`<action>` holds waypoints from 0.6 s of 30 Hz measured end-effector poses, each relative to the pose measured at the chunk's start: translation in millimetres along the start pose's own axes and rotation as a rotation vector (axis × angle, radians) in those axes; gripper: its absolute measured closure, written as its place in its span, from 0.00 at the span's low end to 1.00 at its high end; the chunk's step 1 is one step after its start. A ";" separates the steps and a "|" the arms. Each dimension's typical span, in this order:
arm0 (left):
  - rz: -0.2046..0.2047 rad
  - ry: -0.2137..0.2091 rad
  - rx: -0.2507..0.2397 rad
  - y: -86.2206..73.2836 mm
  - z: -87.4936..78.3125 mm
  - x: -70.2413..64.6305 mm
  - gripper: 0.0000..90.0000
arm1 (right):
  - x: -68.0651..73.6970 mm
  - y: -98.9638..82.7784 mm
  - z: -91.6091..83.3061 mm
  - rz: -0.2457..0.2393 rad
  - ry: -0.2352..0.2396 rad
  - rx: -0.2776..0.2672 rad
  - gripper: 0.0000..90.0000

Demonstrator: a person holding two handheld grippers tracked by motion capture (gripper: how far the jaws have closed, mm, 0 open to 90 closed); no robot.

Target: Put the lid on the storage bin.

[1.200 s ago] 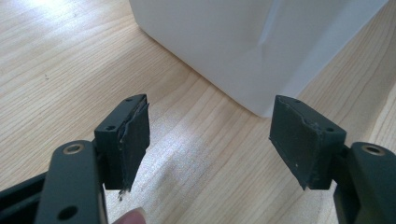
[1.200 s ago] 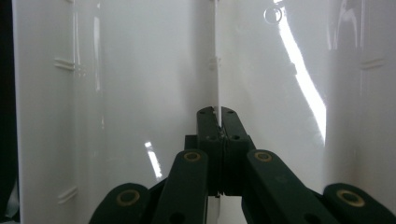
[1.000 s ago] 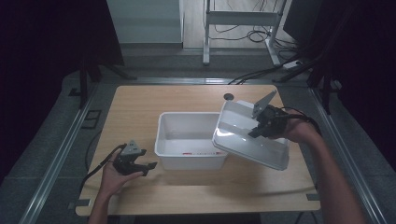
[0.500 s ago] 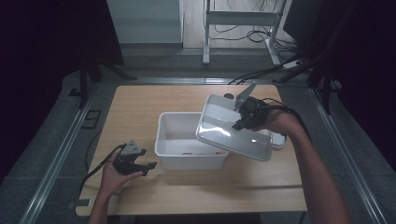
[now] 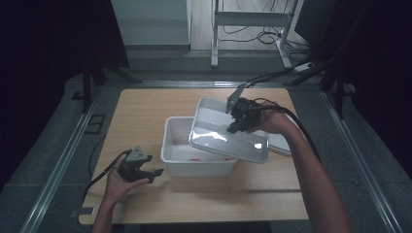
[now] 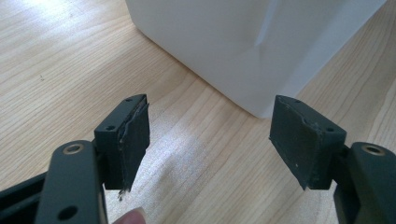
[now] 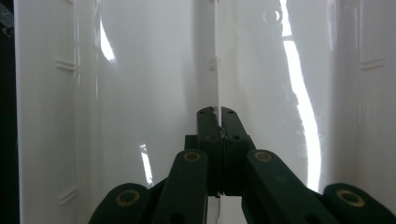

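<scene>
Nearest, the left gripper (image 5: 145, 173) rests on the table (image 5: 145, 111) with jaws wide apart and nothing between them, just beside the white bin (image 5: 176, 145). Beyond, the right gripper (image 5: 234, 122) is clamped on the lid (image 5: 228, 138), which hangs tilted over the bin's right half, long axis slanting across it. The right gripper view shows the pads (image 7: 205, 122) pinching a thin central rib of the lid (image 7: 140, 93)
</scene>
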State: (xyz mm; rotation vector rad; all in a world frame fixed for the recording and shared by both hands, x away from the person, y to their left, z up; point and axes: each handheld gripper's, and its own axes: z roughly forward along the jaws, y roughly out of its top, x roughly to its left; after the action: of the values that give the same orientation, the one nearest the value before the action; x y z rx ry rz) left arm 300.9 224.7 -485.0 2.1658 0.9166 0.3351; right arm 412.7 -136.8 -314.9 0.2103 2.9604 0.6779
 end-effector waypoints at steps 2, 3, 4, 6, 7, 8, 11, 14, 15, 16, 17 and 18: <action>0.004 -0.002 0.004 0.1 -0.2 0.2 0.32 | 0.1 3.5 3.4 -0.003 0.003 -0.003 0.99; 0.004 -0.004 0.004 0.1 0.1 0.2 0.32 | -0.4 4.8 5.2 -0.007 0.002 -0.006 0.99; 0.004 -0.003 0.003 0.1 0.2 0.2 0.32 | -0.5 6.0 7.0 -0.004 0.005 -0.009 0.99; 0.004 -0.004 0.002 0.1 0.2 0.2 0.32 | -0.4 8.0 10.1 -0.006 0.008 -0.005 0.99; 0.004 -0.004 0.003 0.1 0.2 0.2 0.32 | -0.6 9.0 11.2 -0.010 0.011 -0.003 0.99; 0.004 -0.004 0.003 0.1 0.3 0.2 0.32 | -0.7 10.1 12.0 -0.010 0.012 -0.001 0.99; 0.005 -0.005 0.004 0.1 0.4 0.2 0.32 | -0.9 13.7 13.3 -0.021 0.016 0.005 0.99; 0.005 -0.005 0.004 0.2 0.5 0.0 0.32 | 0.0 18.0 14.1 -0.031 0.016 0.010 0.99; 0.004 -0.005 0.002 0.1 0.5 -0.1 0.32 | 0.4 19.5 14.4 -0.033 0.017 0.012 0.99; 0.004 -0.004 0.002 0.1 0.5 -0.2 0.32 | 0.4 20.7 14.7 -0.035 0.019 0.009 0.99; 0.004 -0.005 0.002 0.1 0.5 -0.2 0.32 | 0.6 21.9 15.1 -0.036 0.020 0.009 0.99; 0.006 -0.005 0.003 0.2 0.5 -0.1 0.32 | 0.7 22.9 15.8 -0.038 0.019 0.010 0.99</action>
State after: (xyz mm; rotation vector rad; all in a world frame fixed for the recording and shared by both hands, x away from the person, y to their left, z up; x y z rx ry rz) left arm 301.1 224.4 -485.3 2.1719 0.9091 0.3313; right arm 416.6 -109.6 -319.1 0.1482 2.9778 0.6644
